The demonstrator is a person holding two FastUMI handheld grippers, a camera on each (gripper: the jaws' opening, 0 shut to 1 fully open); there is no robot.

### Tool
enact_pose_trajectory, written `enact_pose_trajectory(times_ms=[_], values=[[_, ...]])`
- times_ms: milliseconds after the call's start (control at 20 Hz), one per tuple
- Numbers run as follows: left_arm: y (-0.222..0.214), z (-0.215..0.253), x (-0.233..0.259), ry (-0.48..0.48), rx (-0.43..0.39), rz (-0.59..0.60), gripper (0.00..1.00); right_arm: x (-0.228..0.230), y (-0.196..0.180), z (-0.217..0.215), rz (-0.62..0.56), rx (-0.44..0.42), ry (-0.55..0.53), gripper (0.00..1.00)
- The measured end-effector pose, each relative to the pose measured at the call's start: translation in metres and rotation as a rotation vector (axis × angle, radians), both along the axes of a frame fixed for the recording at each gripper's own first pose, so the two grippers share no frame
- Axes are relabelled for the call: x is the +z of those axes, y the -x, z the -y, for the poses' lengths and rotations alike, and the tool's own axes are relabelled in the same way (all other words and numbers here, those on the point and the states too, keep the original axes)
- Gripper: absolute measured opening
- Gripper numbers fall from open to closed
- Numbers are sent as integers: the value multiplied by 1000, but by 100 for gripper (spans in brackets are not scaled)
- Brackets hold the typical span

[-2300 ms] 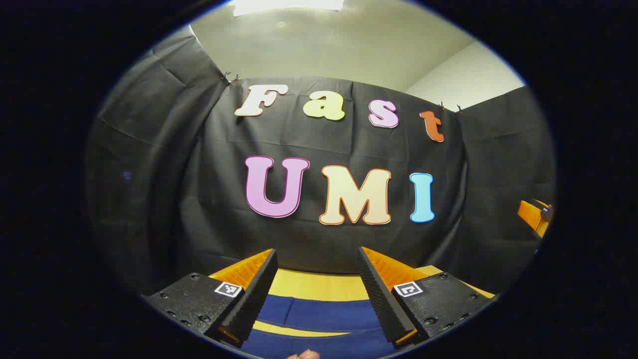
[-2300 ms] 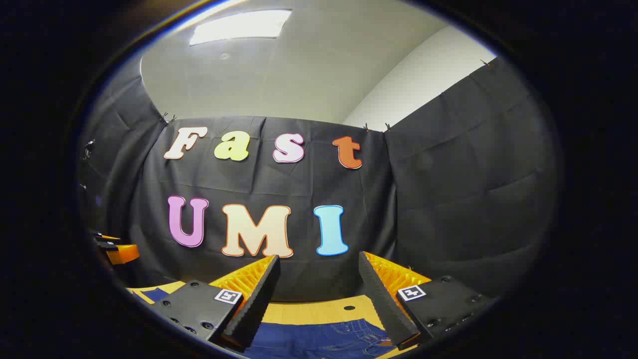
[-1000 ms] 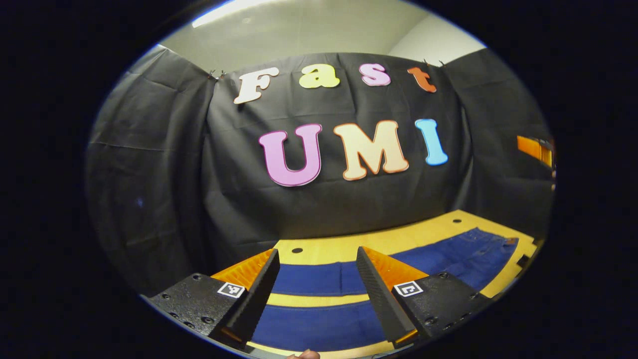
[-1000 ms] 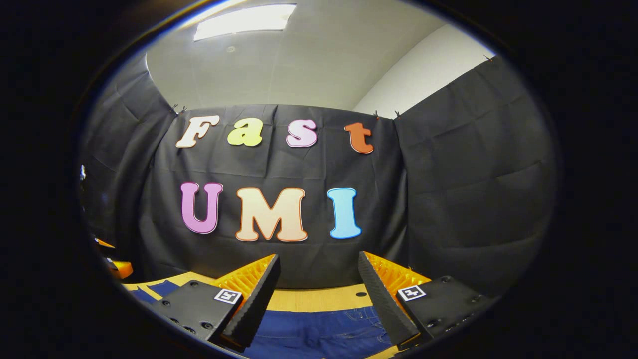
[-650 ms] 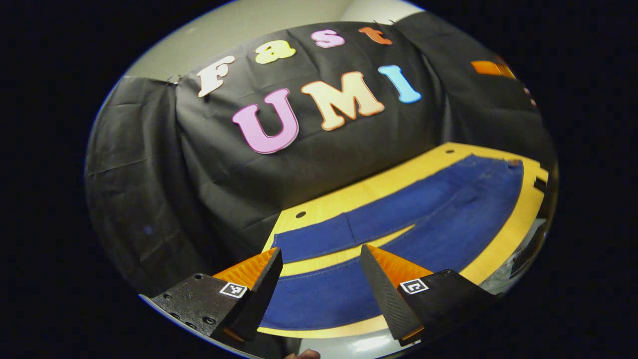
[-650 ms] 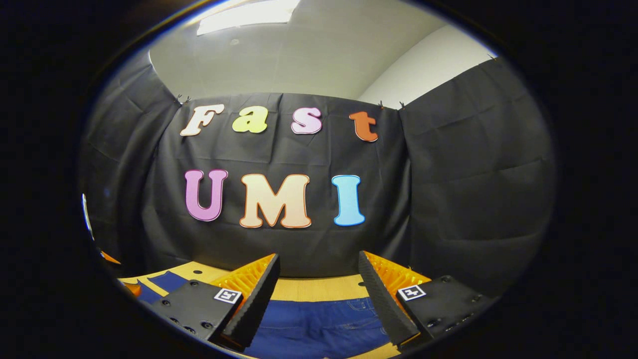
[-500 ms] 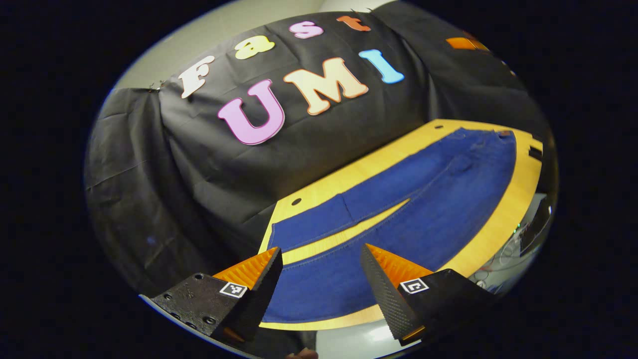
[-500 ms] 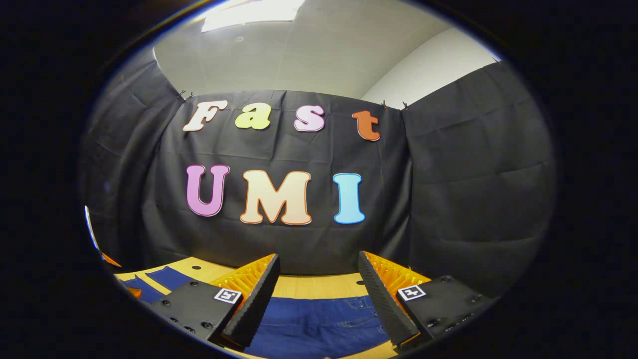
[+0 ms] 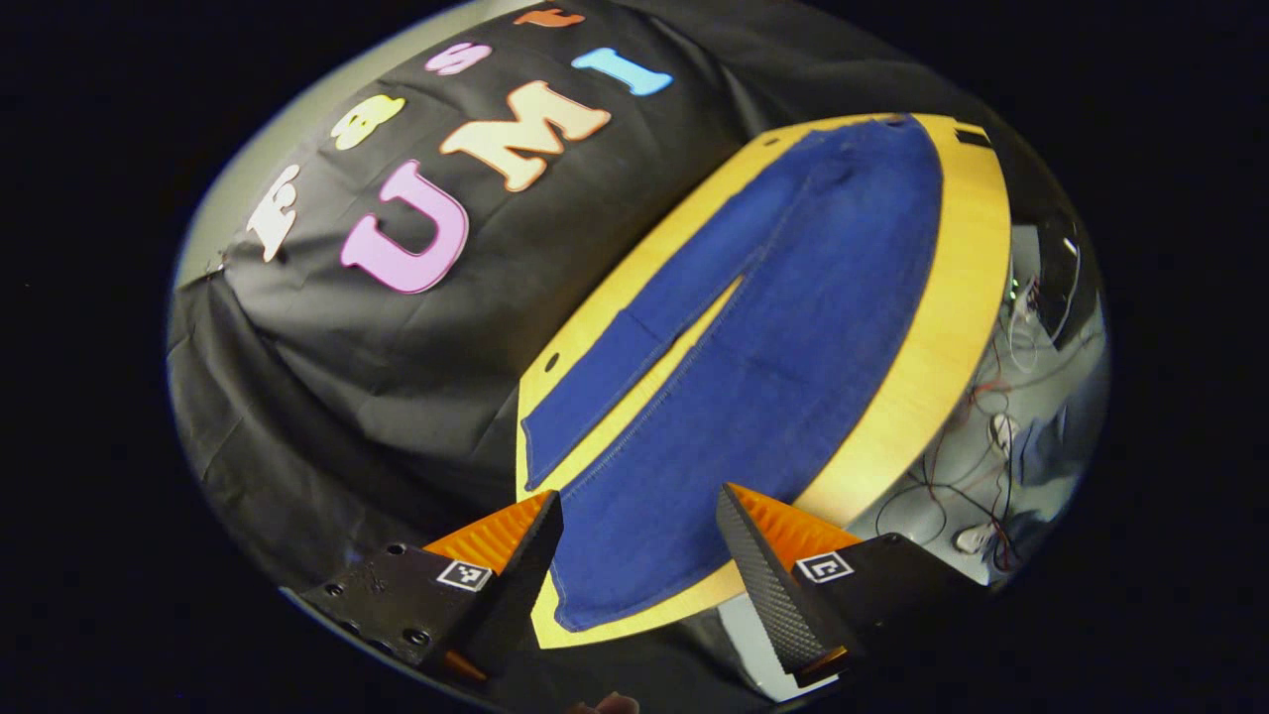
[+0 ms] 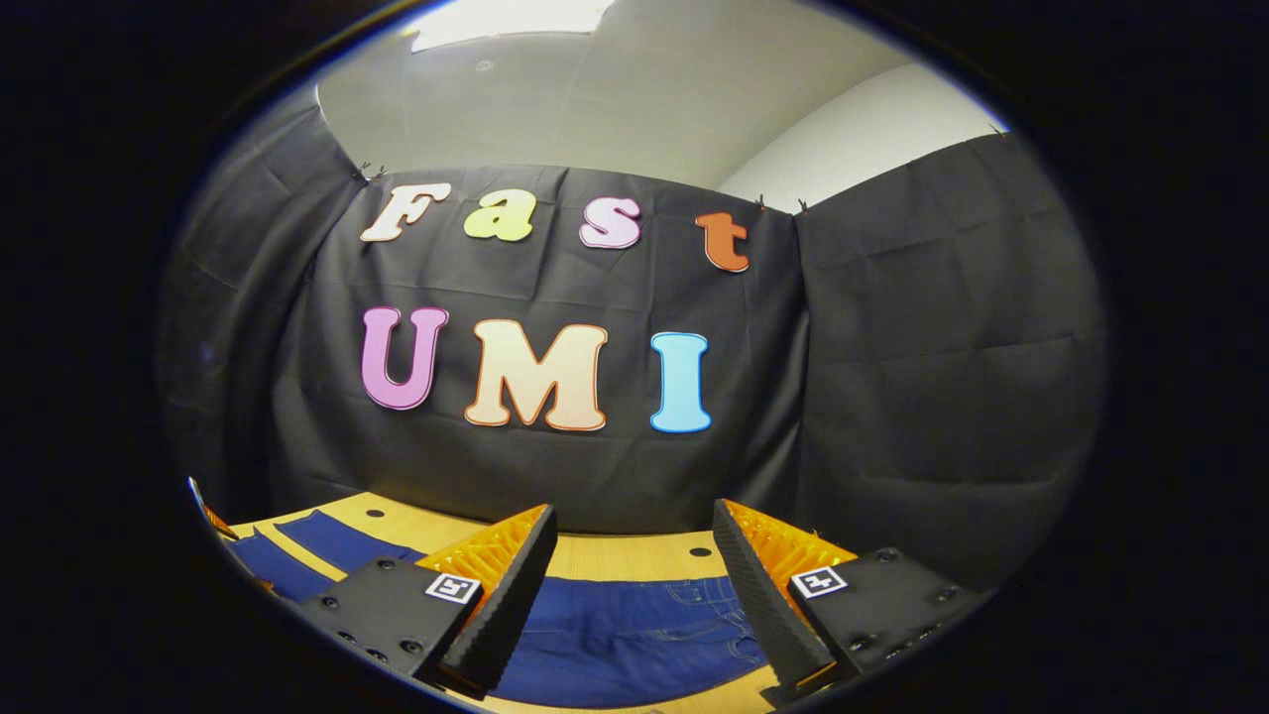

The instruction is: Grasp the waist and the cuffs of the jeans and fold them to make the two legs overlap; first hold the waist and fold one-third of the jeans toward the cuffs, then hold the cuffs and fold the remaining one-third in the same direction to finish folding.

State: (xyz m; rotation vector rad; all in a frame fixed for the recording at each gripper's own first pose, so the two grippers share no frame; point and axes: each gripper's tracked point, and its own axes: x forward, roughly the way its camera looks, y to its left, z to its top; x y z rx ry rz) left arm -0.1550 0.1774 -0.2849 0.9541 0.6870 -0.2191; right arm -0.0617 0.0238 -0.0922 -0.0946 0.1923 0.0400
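Observation:
Blue jeans [image 9: 773, 347] lie flat on a yellow wooden table [image 9: 957, 288], their two legs spread side by side. The waist [image 9: 892, 139] is at the far end and the cuffs [image 9: 605, 595] at the near end. My left gripper [image 9: 634, 516] hovers open above the near leg's cuff, tilted, with nothing between its fingers. In the right gripper view, my right gripper [image 10: 634, 526] stands open above the waist part of the jeans [image 10: 634, 635], which shows pocket stitching. The legs [image 10: 327, 540] run off to the left there.
Beyond the table's long edge in the left gripper view lies grey floor with loose cables [image 9: 1001, 397]. Small round holes [image 10: 700, 551] dot the tabletop near the black cloth wall. A fingertip [image 9: 607, 704] shows at the bottom edge.
The left gripper has rolled and tipped down over the cuff end, bringing the whole length of the jeans into view. The right gripper tipped down slightly. Both stayed open.

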Motion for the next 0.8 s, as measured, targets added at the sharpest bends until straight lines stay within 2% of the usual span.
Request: enact_pose_trajectory(times_ms=[450,600,800], values=[[15,-24,-45,-113,-21,-162,95,-9,3,12,-15,-31,29,98],[17,-21,-48,-121,-50,-187,94,-11,4,16,-17,-42,42,99],[-6,-15,-56,-174,-145,-203,84,-18,7,20,-34,-66,38,99]])
